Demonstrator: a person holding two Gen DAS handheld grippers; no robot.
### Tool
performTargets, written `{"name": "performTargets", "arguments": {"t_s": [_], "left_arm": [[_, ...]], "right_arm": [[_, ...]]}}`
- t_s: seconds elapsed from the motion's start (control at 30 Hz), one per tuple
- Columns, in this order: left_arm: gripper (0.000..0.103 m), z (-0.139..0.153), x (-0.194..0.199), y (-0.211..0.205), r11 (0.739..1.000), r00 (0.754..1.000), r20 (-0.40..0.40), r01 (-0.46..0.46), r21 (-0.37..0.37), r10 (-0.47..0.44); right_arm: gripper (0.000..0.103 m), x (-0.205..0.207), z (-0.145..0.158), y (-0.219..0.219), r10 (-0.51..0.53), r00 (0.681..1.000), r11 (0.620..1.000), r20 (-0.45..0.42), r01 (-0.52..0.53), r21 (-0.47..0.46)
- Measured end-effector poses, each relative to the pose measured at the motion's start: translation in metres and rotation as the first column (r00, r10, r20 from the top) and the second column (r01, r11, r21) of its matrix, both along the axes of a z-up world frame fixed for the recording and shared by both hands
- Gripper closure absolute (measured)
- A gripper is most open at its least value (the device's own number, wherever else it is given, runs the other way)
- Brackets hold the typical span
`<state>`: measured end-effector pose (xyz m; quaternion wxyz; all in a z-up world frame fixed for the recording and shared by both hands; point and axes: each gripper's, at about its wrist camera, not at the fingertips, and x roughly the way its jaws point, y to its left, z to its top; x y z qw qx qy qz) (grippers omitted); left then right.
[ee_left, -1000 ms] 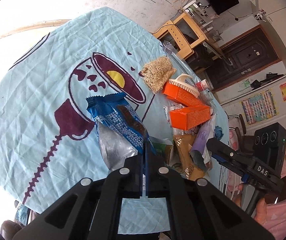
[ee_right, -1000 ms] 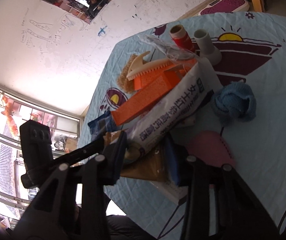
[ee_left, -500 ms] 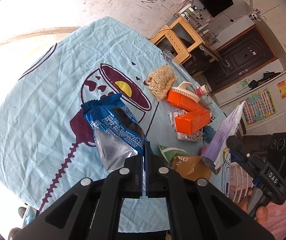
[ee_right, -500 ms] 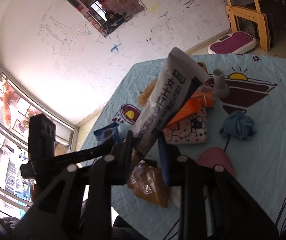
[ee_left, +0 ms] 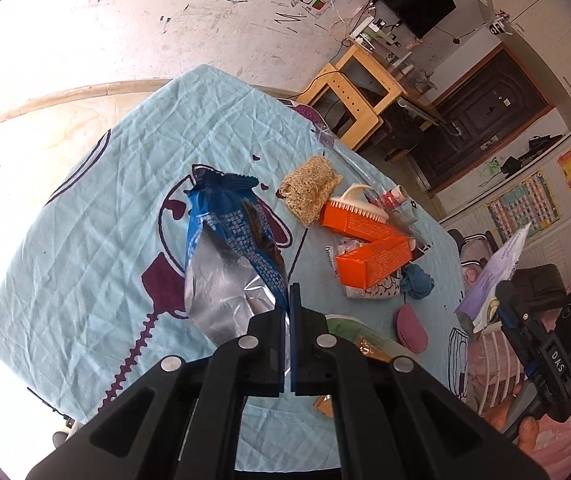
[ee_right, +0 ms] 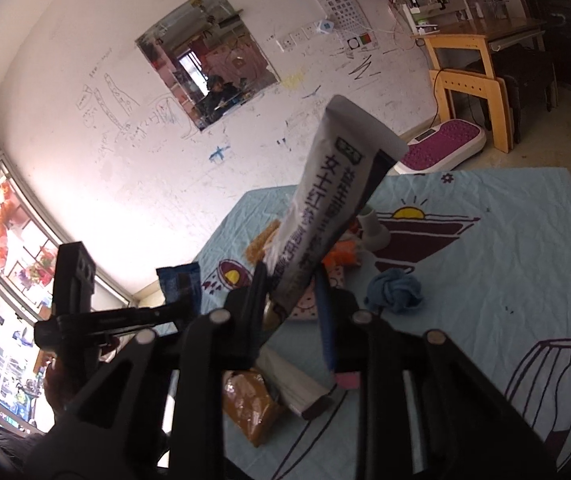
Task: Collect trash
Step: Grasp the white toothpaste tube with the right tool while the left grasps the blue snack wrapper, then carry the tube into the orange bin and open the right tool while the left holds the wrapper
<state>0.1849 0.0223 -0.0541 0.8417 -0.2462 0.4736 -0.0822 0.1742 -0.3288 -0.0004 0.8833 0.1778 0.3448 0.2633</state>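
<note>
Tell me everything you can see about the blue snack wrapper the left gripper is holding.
The blue snack wrapper is a crinkly foil packet, blue with white print and a dark picture outside, shiny silver inside where it is torn open. The left gripper is shut on its lower edge, holding it above the light blue tablecloth, sealed serrated end pointing away.

My right gripper [ee_right: 291, 292] pinches the lower end of a long white packet [ee_right: 331, 200] with dark printed characters; the packet stands tilted up and to the right, above the table's light blue cloth [ee_right: 485, 280]. Beyond my fingers [ee_right: 325, 320] I see a blue knotted rag [ee_right: 395, 290] on the cloth, a pale tube [ee_right: 373, 232] standing upright farther back, and something orange [ee_right: 339, 256] partly hidden behind the packet. A brown crumpled wrapper [ee_right: 251, 404] lies below the gripper. At left, the left gripper [ee_right: 181, 312] holds a blue wrapper [ee_right: 179, 284].
</note>
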Motion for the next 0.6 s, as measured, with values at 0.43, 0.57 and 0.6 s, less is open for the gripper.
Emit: {"name": "performTargets", "arguments": {"t_s": [0.43, 0.57, 0.6], "left_arm": [[0.103, 0.036, 0.020, -0.048, 0.994, 0.998, 0.044, 0.046, 0.094, -0.051], [0.103, 0.039, 0.029, -0.063, 0.984, 0.997, 0.022, 0.068, 0.163, -0.073], [0.103, 0.038, 0.032, -0.064, 0.980, 0.996, -0.001, 0.083, 0.178, -0.084]], "right_arm": [[0.081, -0.029, -0.040, -0.186, -0.391, 0.920, 0.919, -0.022, 0.390, -0.049], [0.081, -0.034, -0.065, -0.224, -0.475, 0.879, 0.877, -0.050, 0.467, -0.109], [0.081, -0.036, -0.071, -0.229, -0.487, 0.872, 0.870, -0.055, 0.478, -0.118]]}}
